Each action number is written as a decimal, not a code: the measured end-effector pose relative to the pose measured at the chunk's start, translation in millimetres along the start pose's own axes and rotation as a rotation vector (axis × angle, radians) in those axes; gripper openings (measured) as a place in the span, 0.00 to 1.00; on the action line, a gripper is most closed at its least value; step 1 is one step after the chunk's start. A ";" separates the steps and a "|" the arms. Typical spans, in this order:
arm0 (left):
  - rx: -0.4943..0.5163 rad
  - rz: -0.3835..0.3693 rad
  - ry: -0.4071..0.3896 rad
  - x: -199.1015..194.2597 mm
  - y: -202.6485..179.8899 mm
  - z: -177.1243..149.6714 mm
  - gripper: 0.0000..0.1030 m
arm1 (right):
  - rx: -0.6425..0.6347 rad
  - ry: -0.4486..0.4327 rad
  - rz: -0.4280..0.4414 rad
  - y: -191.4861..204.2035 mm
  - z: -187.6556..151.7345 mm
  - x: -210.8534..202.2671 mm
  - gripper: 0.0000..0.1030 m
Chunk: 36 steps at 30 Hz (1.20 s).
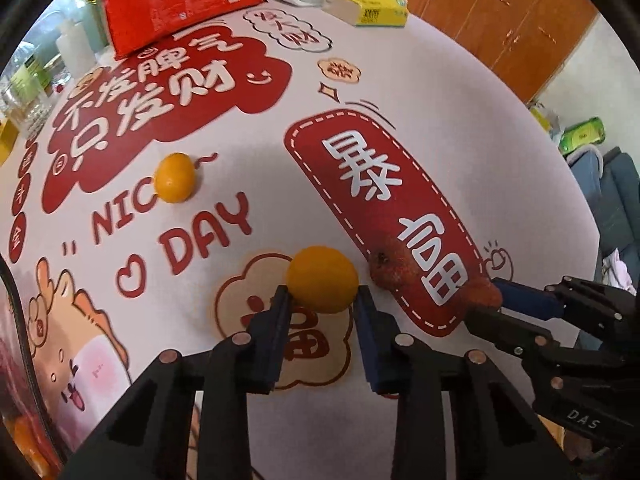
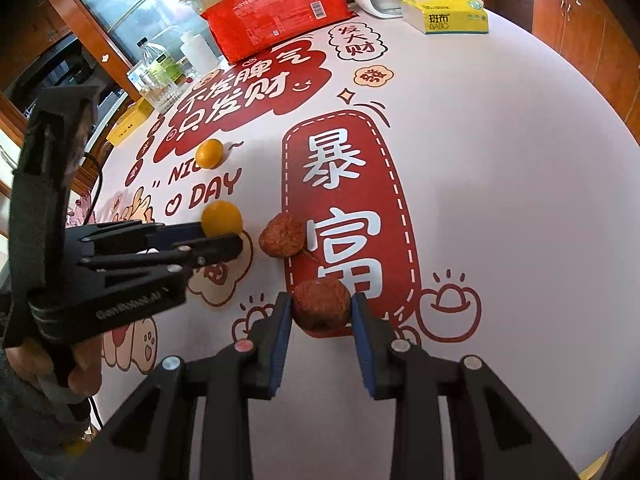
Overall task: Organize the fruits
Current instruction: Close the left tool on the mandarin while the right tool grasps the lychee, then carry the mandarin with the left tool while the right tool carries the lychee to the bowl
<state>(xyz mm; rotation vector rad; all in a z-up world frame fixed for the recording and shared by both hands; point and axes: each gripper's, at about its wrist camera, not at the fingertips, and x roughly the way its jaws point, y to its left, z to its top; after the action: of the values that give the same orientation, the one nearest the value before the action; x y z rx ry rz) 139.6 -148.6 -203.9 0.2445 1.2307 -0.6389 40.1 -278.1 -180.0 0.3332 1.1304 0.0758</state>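
My left gripper is shut on an orange just above the printed tablecloth; the same orange shows in the right wrist view. A second orange lies further off to the left, also in the right wrist view. My right gripper is shut on a brown wrinkled fruit; that gripper also shows at the right of the left wrist view. Another brown fruit lies on the cloth between the two grippers, also in the left wrist view.
A red package and a yellow tissue box stand at the table's far side. Bottles and glass jars sit at the far left edge. Wooden cabinets lie beyond the table on the right.
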 end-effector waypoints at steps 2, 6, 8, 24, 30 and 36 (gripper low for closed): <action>-0.010 -0.004 -0.009 -8.1 2.0 -2.5 0.29 | -0.003 -0.006 0.001 3.6 -0.1 -2.9 0.29; -0.017 0.002 -0.030 -28.6 6.1 -10.2 0.29 | -0.016 -0.022 0.004 14.2 -0.2 -9.4 0.29; -0.015 0.009 -0.042 -37.2 7.7 -13.1 0.29 | -0.022 -0.028 0.006 20.6 -0.3 -12.2 0.29; -0.067 0.081 -0.177 -144.7 57.4 -62.5 0.29 | -0.142 -0.102 0.061 118.4 1.5 -46.7 0.29; -0.111 0.117 -0.250 -195.9 93.6 -83.2 0.29 | -0.221 -0.148 0.098 175.3 6.9 -61.8 0.29; -0.181 0.156 -0.320 -242.8 142.4 -106.7 0.29 | -0.307 -0.184 0.127 237.7 11.7 -70.2 0.29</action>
<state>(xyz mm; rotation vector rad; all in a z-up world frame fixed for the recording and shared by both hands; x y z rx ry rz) 91.0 97.3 -37.0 0.0817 0.9433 -0.4094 46.1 -71.2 -43.2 0.1337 0.8986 0.3211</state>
